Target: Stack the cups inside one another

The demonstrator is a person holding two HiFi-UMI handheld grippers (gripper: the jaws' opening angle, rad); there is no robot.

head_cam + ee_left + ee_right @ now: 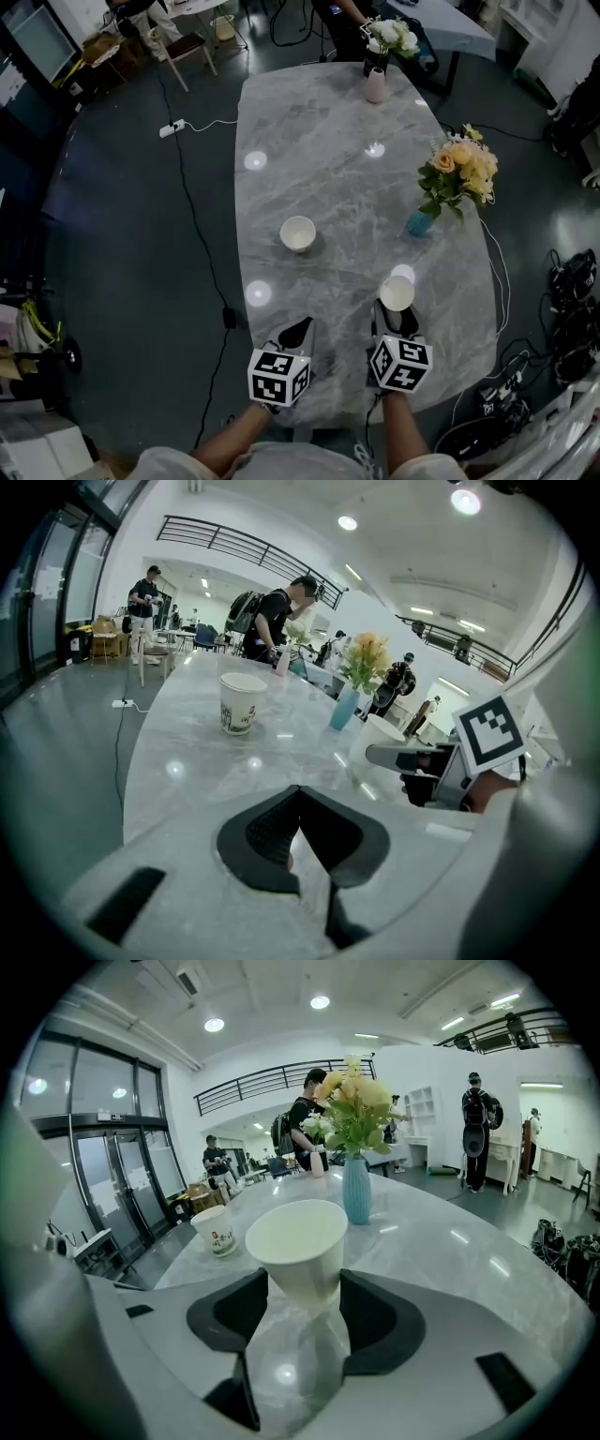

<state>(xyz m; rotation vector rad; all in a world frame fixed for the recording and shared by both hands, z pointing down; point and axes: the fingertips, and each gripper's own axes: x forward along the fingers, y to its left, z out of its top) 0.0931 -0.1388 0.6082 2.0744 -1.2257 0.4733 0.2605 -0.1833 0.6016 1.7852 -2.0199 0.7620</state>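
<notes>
Grey marble table (319,141) with 2 white paper cups. The loose cup (298,233) stands upright mid-table, mouth up. The right gripper (397,311) clamps the second cup (397,293) near its base, long axis near vertical, mouth up. The left gripper (299,328) has its jaws pressed together, empty.

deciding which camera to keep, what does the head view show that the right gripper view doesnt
Only the head view: the left gripper, shut and empty, and the power strip on the floor. Only the right gripper view: the pads pressing the sides of the held cup, and the glass doors. Both: the held cup, the other cup standing alone on the table, and the blue vase of flowers.
</notes>
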